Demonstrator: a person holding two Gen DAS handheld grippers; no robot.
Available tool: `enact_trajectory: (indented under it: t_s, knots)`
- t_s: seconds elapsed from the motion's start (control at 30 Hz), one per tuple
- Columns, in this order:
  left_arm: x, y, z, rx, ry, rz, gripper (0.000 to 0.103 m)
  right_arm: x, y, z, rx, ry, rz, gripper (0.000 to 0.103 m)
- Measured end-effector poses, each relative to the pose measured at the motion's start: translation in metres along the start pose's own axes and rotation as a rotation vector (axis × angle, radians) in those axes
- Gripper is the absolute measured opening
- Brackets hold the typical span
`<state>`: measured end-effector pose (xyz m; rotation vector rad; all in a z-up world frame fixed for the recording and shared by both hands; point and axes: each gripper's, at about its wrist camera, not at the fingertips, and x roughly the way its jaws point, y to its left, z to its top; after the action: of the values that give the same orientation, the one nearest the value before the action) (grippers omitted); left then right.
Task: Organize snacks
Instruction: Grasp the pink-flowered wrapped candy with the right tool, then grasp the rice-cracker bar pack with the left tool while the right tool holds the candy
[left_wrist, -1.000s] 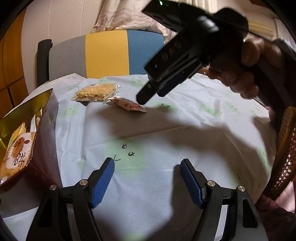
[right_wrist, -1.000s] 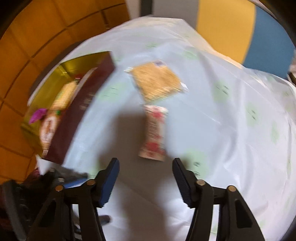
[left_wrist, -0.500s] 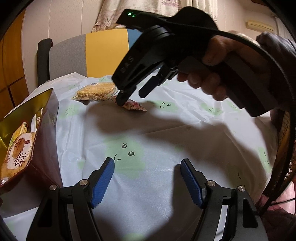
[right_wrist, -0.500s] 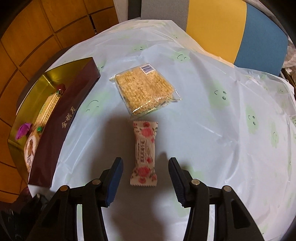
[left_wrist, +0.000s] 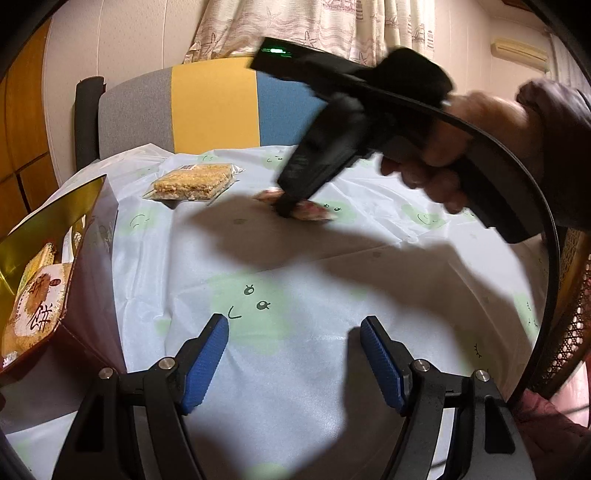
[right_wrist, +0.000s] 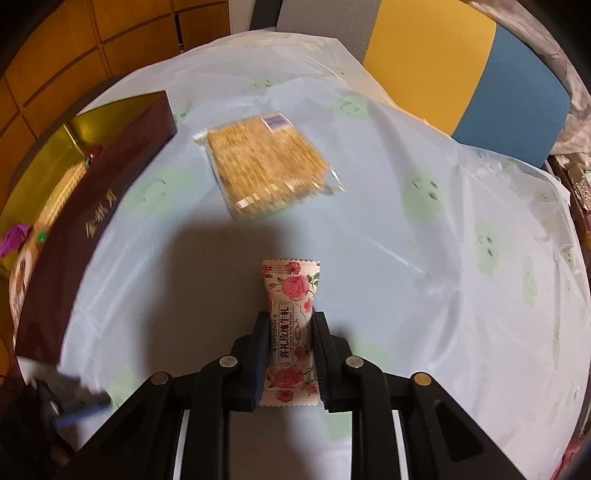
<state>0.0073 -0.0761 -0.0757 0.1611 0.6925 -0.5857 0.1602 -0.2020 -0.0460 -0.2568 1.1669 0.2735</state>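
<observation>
since the rose nougat packet looks light and crinkly, the right gripper jaws pinch its middle. left gripper jaws gape empty, near the gift box.

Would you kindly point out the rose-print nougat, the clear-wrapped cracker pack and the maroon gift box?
rose-print nougat (right_wrist: 291, 291), right wrist view, upper wrapper ahead of the closed fingers.
cracker pack (right_wrist: 264, 158), right wrist view, middle of its top face.
maroon gift box (right_wrist: 96, 206), right wrist view, long outer side wall.
</observation>
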Motion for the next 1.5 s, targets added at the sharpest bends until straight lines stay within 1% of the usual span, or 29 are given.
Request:
enact_trajectory:
  t_s: [0.23,0.43,0.53,0.6,0.7,0.77,0.83,0.87,0.93,1.1,1.2,1.33,1.4,1.43,1.47,1.5]
  knots:
    - [0.001,0.001,0.000,0.000,0.001,0.001,0.074,-0.010,-0.038,-0.035,0.023,0.051,-0.020,0.022]
    - [0.000,0.001,0.001,0.000,0.009,0.007,0.074,-0.017,-0.052,-0.056,-0.038,0.099,-0.043,0.023]
    - [0.000,0.001,0.002,-0.005,0.022,0.007,0.074,-0.018,-0.057,-0.061,-0.067,0.107,-0.030,0.023]
    - [0.001,0.001,0.004,-0.009,0.039,0.006,0.074,-0.018,-0.060,-0.063,-0.073,0.100,-0.007,0.023]
    - [0.003,0.003,0.011,-0.025,0.083,0.006,0.074,-0.019,-0.067,-0.070,-0.057,0.082,0.027,0.023]
    - [0.004,0.006,0.017,-0.055,0.119,-0.004,0.074,-0.021,-0.071,-0.075,-0.043,0.059,0.048,0.023]
    - [0.003,0.012,0.026,-0.124,0.152,-0.037,0.073,-0.021,-0.080,-0.080,-0.024,0.036,0.071,0.023]
    - [0.002,0.015,0.033,-0.151,0.158,-0.035,0.073,-0.021,-0.085,-0.082,-0.015,0.025,0.084,0.023]
    - [-0.002,0.018,0.046,-0.177,0.150,-0.030,0.071,-0.022,-0.086,-0.083,-0.018,0.024,0.088,0.023]
    - [-0.003,0.022,0.091,-0.203,0.140,-0.016,0.071,-0.024,-0.080,-0.084,-0.052,0.031,0.064,0.024]
    - [0.008,0.034,0.119,-0.256,0.152,0.000,0.071,-0.022,-0.075,-0.075,-0.066,0.032,0.047,0.024]
    - [0.035,0.058,0.150,-0.378,0.204,0.016,0.073,-0.019,-0.066,-0.074,-0.082,0.034,0.030,0.024]
    - [0.050,0.070,0.161,-0.438,0.226,0.020,0.076,-0.019,-0.063,-0.074,-0.087,0.035,0.026,0.024]
    - [0.057,0.077,0.166,-0.464,0.238,0.027,0.081,-0.019,-0.061,-0.073,-0.089,0.036,0.023,0.024]
    - [0.066,0.084,0.171,-0.492,0.254,0.043,0.088,-0.019,-0.060,-0.073,-0.091,0.036,0.021,0.024]
    - [0.074,0.090,0.175,-0.518,0.273,0.052,0.089,-0.019,-0.060,-0.073,-0.092,0.037,0.019,0.024]
